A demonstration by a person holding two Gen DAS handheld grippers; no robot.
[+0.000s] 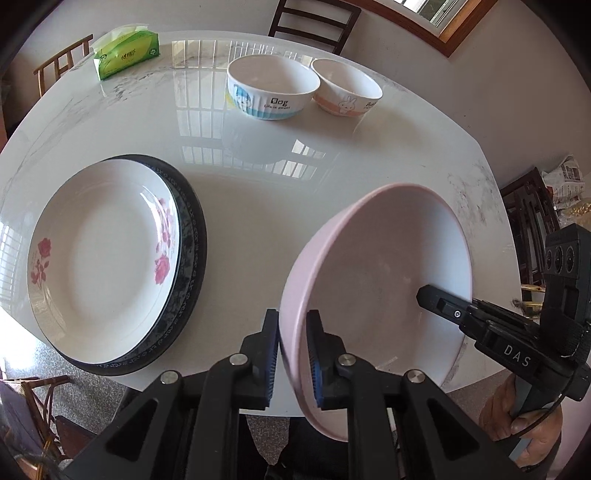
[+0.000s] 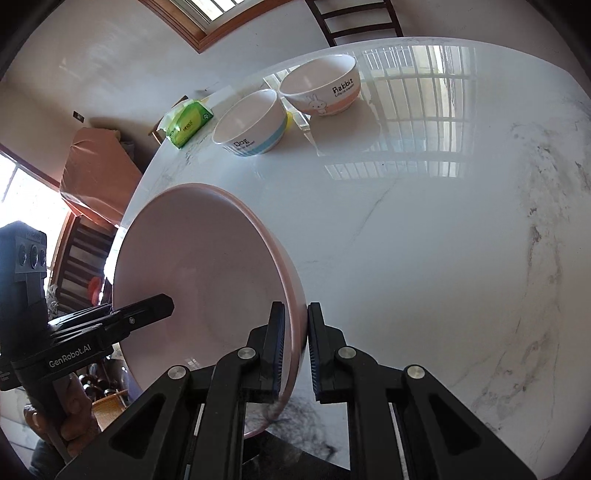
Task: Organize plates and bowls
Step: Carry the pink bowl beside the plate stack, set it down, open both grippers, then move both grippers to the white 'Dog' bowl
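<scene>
A large pink bowl is held tilted above the near edge of the white marble table. My left gripper is shut on its left rim. My right gripper is shut on its opposite rim; the bowl also shows in the right wrist view. The right gripper's finger reaches inside the bowl. A white rose plate lies stacked on a dark patterned plate at the left. A blue "Dog" bowl and an orange "Rabbit" bowl stand side by side at the far side.
A green tissue pack lies at the table's far left corner. Dark wooden chairs stand around the table. The marble top stretches to the right of the pink bowl. The table's near edge is just below the grippers.
</scene>
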